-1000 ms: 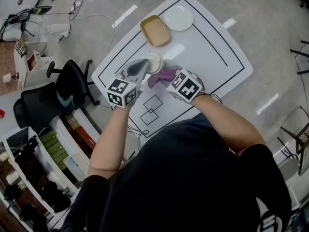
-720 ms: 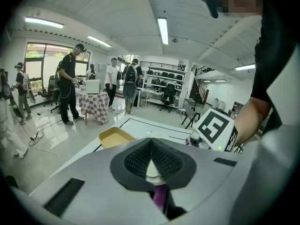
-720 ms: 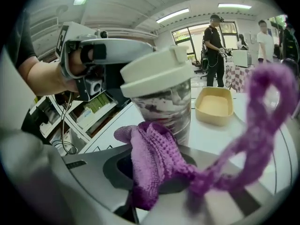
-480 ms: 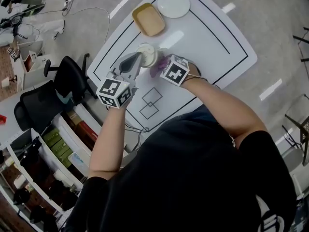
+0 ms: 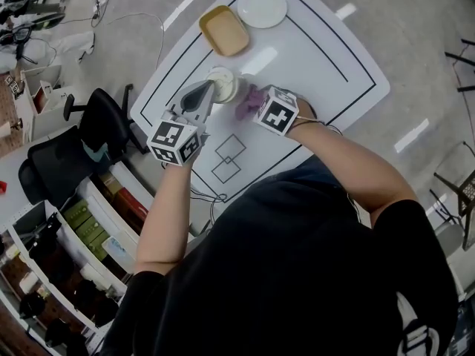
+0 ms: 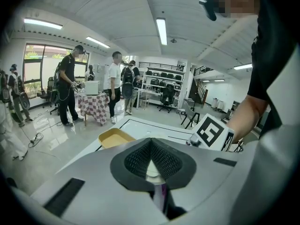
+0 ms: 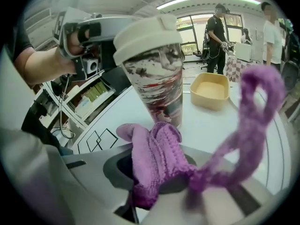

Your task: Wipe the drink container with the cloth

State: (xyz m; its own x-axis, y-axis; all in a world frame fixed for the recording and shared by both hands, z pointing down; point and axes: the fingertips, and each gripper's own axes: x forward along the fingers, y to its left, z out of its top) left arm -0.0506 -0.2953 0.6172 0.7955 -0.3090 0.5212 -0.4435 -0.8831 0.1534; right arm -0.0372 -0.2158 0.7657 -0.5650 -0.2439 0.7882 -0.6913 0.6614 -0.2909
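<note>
Clear plastic, tapering toward its foot, makes up the drink container [image 7: 157, 78]. Its wall is streaked inside with white, dark brown and a little red, and a thick cream-white lid [image 7: 146, 36] with a small raised tab caps it. It stands upright on the white table [image 5: 326, 58], inside the black outline drawn on the top.

The cloth [image 7: 154, 158] is purple and knitted, bunched into a thick wad, with a thin loop of the same yarn trailing off on the side away from the container. The right gripper [image 7: 152, 172] has its jaws closed on this wad. In the right gripper view the wad's front fold reaches the foot of the container's wall and looks to be against it. From the head view the cloth sits just beside the container, on the person's right of it.

The left gripper [image 6: 151, 146] comes at the container from the opposite side. Its jaws are pressed together with nothing between the pads, and its tip is over the near edge of the lid. The cream lid shows through the slit below the pads. Whether the tip presses on the lid I cannot tell.

Beyond the container, well apart from it, lie a yellow tray [image 5: 223, 30] and a white plate [image 5: 261, 7].
</note>
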